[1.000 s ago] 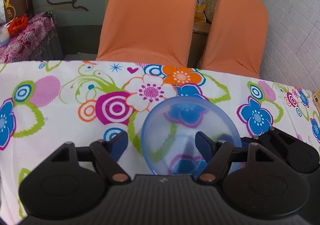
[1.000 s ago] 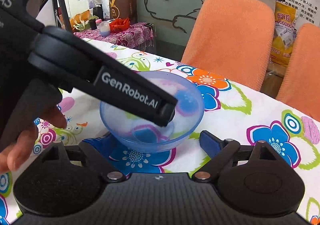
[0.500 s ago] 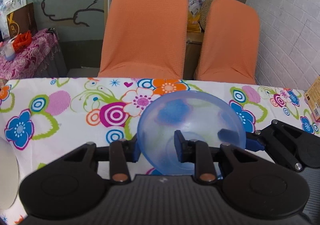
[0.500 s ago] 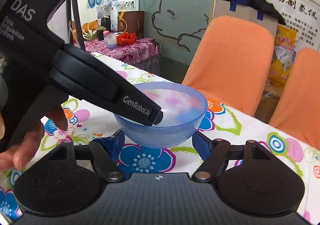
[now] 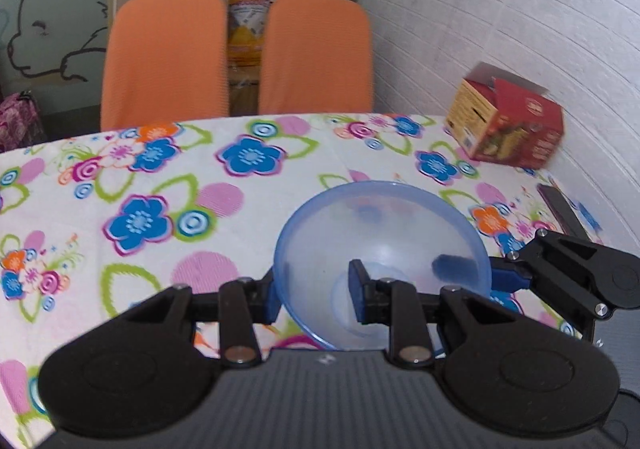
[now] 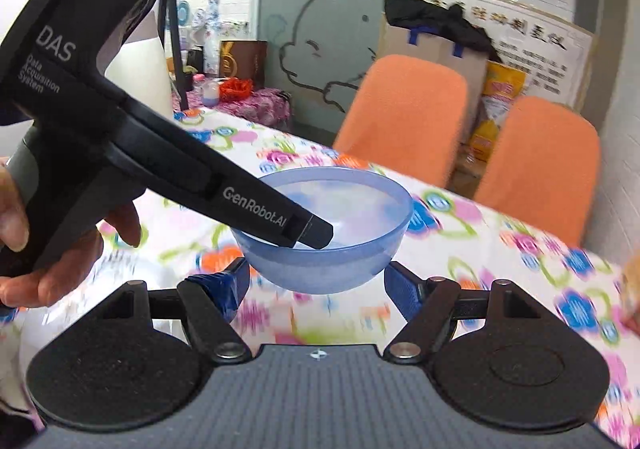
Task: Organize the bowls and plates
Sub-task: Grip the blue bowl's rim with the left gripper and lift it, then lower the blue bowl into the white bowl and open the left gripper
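Observation:
A translucent blue plastic bowl (image 5: 384, 245) is held above the floral tablecloth. My left gripper (image 5: 316, 299) is shut on the bowl's near-left rim, one finger outside the wall and one inside. In the right wrist view the bowl (image 6: 332, 233) hangs in the air just ahead of my right gripper (image 6: 316, 287), which is open with its blue pads either side of the bowl's base and apart from it. The left gripper's body (image 6: 120, 153) crosses that view from the left, and its tip reaches into the bowl.
A red cardboard box (image 5: 508, 121) stands at the table's far right by the white wall. A dark flat object (image 5: 560, 205) lies near the right edge. Two orange chairs (image 5: 236, 57) stand behind the table. Something white (image 6: 36, 333) shows low at the left in the right wrist view.
My left gripper closed on the bowl's rim, lifted it off the table and carried it to the right. The right gripper stayed open and moved along beneath the bowl.

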Demonstrator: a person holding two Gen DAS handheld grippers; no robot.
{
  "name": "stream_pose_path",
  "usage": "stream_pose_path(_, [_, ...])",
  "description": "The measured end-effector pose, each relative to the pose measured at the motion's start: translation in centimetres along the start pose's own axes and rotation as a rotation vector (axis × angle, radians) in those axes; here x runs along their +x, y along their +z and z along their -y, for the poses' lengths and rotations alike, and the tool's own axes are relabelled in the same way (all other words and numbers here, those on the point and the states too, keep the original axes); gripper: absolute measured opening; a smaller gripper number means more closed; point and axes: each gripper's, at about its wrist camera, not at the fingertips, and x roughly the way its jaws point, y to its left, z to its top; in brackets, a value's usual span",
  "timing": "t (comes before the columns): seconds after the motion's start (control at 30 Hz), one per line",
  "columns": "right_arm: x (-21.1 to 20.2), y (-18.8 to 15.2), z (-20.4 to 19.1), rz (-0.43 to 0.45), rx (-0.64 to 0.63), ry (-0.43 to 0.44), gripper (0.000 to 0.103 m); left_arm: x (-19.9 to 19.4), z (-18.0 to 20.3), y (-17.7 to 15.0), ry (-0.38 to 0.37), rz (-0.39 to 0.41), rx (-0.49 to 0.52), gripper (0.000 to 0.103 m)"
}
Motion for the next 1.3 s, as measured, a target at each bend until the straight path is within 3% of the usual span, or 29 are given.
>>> stream_pose_path(0.17, [-2.9,-4.2,0.3,-0.03,0.077,-0.056,0.061,0.7,4.9,-3.3,-0.001,-0.037,0.089,0.027])
stream_pose_path(0.43, [-3.4,-7.9,0.5,-0.024,0.142,0.004,0.061,1.3,5.4,-5.5,0.045,-0.065,0.096,0.031])
stream_pose_path(0.47, [-3.7,-8.5,0.3,-0.019,0.14,0.006,0.061,1.3,5.5,-5.6,0.049,-0.057,0.104,0.033])
stream_pose_path(0.5, [-3.8,-8.8,0.2,-0.014,0.137,0.005,0.061,1.3,5.6,-5.6,0.055,-0.051,0.116,0.043])
stream_pose_path(0.53, [-4.0,-9.0,0.3,-0.006,0.14,0.003,0.062,1.3,5.9,-5.6,0.07,-0.048,0.131,0.066])
stream_pose_path(0.57, [-4.2,-9.2,0.3,-0.008,0.145,0.006,0.062,1.4,6.0,-5.6,0.092,-0.05,0.135,0.072])
stream_pose_path(0.83, [-6.4,-10.9,0.3,-0.02,0.154,-0.024,0.064,1.0,3.9,-5.3,0.075,-0.058,0.039,0.071])
stream_pose_path(1.3, [-9.9,-11.1,1.4,0.082,0.258,-0.06,0.065,-3.4,2.6,-6.3,0.046,0.017,-0.065,0.071])
